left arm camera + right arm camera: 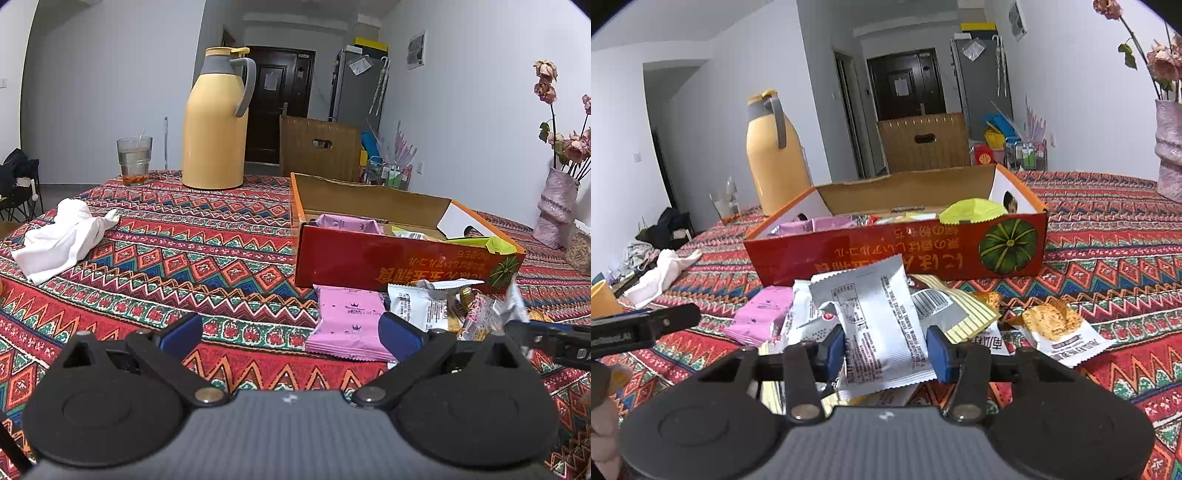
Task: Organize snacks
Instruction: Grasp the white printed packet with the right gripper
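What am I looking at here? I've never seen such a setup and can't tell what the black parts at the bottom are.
There is no robot: a person holds a two-finger gripper in each hand, and a camera on each looks forward along its fingers. The black parts are those grippers.

The left view shows the left gripper, open and empty, above the tablecloth.

The right view shows the right gripper, its blue pads closed on a silver packet from the snack pile in front of the red box, which already holds some snacks.

Also on the table: a pink packet, a yellow jug, a glass and a white cloth.
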Available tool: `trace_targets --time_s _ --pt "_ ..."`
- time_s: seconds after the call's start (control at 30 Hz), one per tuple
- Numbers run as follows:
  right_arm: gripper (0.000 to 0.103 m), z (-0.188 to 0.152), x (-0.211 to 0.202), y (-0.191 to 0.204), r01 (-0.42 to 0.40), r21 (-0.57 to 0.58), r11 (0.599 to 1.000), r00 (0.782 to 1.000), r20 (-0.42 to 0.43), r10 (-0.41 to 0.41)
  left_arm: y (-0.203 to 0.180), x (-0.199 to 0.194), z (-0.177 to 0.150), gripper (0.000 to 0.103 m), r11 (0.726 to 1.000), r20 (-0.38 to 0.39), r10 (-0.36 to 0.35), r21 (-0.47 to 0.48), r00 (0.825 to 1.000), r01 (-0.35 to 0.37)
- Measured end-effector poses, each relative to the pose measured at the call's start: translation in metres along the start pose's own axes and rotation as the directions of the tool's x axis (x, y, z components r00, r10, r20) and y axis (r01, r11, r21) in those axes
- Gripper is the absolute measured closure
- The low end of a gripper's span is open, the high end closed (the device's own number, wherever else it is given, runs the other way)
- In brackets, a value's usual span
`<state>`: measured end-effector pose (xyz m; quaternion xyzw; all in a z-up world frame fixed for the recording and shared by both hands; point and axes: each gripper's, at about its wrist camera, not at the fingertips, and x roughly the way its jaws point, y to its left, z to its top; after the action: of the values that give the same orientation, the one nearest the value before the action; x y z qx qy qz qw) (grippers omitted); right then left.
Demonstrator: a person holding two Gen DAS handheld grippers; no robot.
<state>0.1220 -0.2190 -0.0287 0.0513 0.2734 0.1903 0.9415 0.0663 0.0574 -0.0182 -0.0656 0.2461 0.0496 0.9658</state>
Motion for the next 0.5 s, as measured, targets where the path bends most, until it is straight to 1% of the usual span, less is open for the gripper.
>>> trace_targets --time_s 0.13,0.27,0.5 --pt "0.059 -0.002 -0.012 -0.005 0.015 0.013 1.000 0.999 0.028 -0.016 0.000 0.001 0.000 0.000 1.000 -0.010 0.005 0.001 1.000 -0.005" --pt "0.059 -0.004 -0.025 -0.011 0.028 0.021 0.999 0.998 0.053 -0.029 -0.003 0.003 0.002 0.000 1.000 -0.044 0.000 0.019 0.999 0.001" --pt "0.059 -0.008 -0.042 -0.020 0.044 0.029 0.999 0.995 0.084 -0.047 -0.032 -0.014 -0.004 0.000 0.988 -0.102 -0.039 0.144 0.994 0.054"
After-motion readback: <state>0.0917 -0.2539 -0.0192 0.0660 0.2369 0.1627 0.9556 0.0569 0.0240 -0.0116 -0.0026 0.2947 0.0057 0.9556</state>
